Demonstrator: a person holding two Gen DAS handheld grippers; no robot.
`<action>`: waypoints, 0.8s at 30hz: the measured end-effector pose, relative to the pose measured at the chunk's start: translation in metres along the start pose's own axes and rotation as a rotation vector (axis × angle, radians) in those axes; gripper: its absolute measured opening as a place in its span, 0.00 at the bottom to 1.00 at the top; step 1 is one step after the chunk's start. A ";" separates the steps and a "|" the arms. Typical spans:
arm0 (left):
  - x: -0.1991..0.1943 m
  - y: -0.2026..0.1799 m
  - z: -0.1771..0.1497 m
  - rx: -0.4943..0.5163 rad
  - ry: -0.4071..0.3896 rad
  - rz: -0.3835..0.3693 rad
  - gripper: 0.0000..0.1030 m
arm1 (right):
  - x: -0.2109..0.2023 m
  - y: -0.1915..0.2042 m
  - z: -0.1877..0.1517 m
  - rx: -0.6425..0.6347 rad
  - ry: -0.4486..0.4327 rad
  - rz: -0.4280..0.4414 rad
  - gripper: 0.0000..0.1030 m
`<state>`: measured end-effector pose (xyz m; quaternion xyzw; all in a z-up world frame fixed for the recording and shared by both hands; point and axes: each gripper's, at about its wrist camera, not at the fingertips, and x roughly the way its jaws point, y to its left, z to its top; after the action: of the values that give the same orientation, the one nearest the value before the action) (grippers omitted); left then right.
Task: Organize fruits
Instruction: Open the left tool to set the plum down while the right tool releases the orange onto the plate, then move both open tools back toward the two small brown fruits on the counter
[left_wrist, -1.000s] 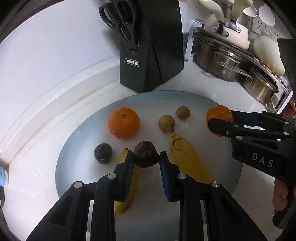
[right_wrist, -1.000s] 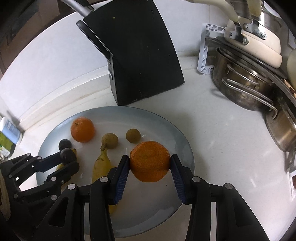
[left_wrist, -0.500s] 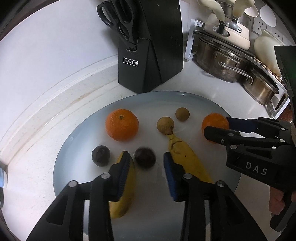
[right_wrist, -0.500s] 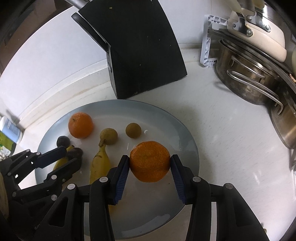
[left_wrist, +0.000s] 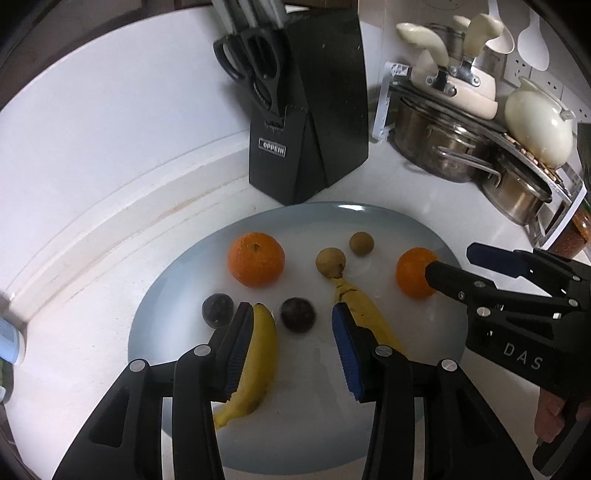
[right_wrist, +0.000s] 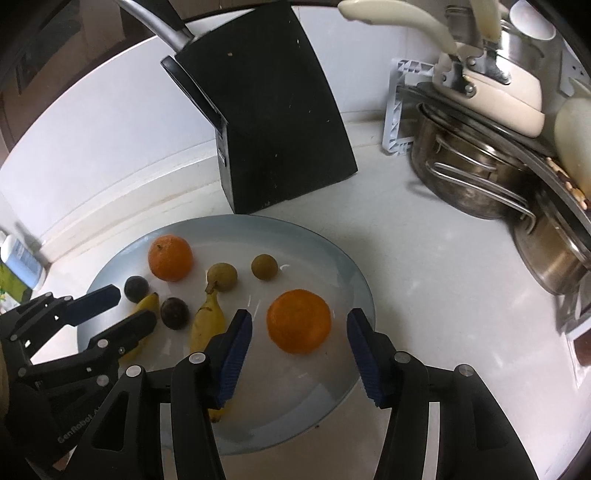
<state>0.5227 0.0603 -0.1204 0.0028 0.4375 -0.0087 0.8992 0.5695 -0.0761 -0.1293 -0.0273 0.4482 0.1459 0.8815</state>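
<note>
In the left wrist view the left gripper (left_wrist: 291, 325) is opening, its jaws apart and clear of the dark round fruit (left_wrist: 297, 314) lying between their tips on the plate (left_wrist: 413, 229), while in the right wrist view the right gripper (right_wrist: 299, 334) is opening too, the orange (right_wrist: 299, 321) sitting free between its spread jaws.

The black knife block (left_wrist: 308, 122) carries a small silver badge on its front, seen from the left wrist, that reads "OPPEIN". The body of the right gripper (left_wrist: 448, 264), seen in that same view, bears the white letters "DAS". In the right wrist view, the body of the left gripper (right_wrist: 127, 308) shows faint lettering that looks like "GenRobot"; its last characters cannot be read.
</note>
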 end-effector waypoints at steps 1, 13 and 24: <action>-0.004 -0.001 0.000 0.001 -0.007 -0.001 0.42 | -0.002 -0.001 -0.001 0.004 -0.003 0.000 0.53; -0.047 -0.018 -0.002 0.020 -0.090 -0.006 0.52 | -0.052 -0.012 -0.018 0.039 -0.083 -0.070 0.53; -0.084 -0.043 -0.010 0.049 -0.148 -0.036 0.61 | -0.098 -0.029 -0.039 0.095 -0.131 -0.145 0.53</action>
<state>0.4620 0.0185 -0.0608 0.0162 0.3693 -0.0356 0.9285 0.4929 -0.1340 -0.0766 -0.0080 0.3929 0.0618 0.9175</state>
